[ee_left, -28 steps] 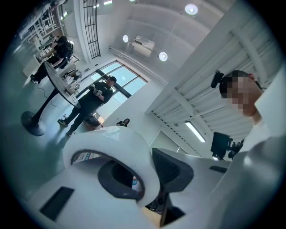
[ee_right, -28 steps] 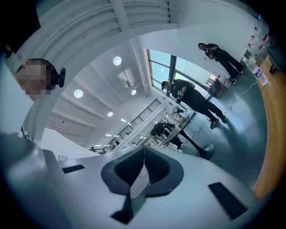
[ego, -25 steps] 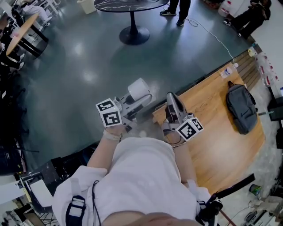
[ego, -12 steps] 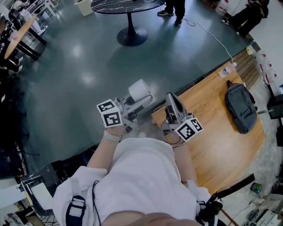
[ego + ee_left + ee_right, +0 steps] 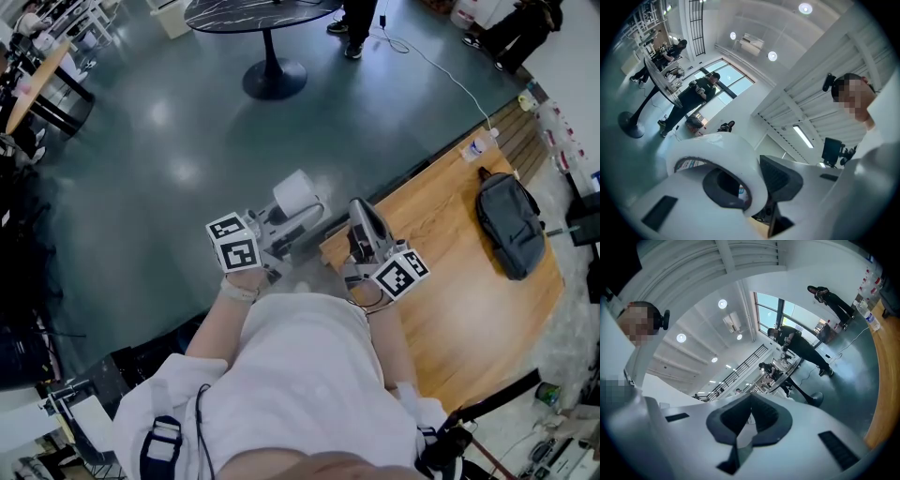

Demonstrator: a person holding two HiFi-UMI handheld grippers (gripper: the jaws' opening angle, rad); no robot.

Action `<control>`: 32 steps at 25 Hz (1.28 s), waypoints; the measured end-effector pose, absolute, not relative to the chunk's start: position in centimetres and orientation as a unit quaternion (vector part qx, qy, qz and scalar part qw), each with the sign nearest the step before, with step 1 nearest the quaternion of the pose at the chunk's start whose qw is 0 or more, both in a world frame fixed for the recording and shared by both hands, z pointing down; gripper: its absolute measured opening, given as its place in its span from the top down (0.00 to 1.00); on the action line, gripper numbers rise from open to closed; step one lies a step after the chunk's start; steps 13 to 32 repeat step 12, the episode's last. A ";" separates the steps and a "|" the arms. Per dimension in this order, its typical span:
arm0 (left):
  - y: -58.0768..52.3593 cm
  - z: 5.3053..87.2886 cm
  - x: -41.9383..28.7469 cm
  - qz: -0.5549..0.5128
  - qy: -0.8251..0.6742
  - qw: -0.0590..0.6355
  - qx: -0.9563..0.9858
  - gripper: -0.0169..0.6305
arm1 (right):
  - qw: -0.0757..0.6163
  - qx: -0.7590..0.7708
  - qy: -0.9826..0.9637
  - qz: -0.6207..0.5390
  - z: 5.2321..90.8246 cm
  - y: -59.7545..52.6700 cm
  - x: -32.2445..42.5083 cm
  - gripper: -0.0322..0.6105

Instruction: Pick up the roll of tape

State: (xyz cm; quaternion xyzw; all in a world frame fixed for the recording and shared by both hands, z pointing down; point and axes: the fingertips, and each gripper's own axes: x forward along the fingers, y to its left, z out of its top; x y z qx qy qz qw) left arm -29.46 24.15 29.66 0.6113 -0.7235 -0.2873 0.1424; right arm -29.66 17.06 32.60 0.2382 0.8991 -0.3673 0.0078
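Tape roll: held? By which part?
Left hand-held gripper holds the roll of tape by its wall: one jaw inside the core, one outside. Right hand-held gripper empty.

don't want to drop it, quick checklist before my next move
1. Roll of tape between left gripper jaws: ok, one jaw inside the core, one outside.
2. Roll clear of any surface: ok, held above the floor.
3. Firmness of grip: cannot tell.
4. Right gripper free: ok, jaws together, empty.
5. Bare spot on wooden table: ok, backpack lies farther off.
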 end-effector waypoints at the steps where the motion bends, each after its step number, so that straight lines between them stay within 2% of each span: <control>1: 24.1 29.7 -29.5 -0.287 -0.723 0.143 0.612 0.81 | 0.008 0.237 0.899 -0.367 32.7 17.0 -29.7 0.92; 32: 24.3 30.4 -29.7 -0.288 -0.721 0.150 0.612 0.81 | 0.004 0.228 0.901 -0.368 33.4 16.7 -29.8 0.92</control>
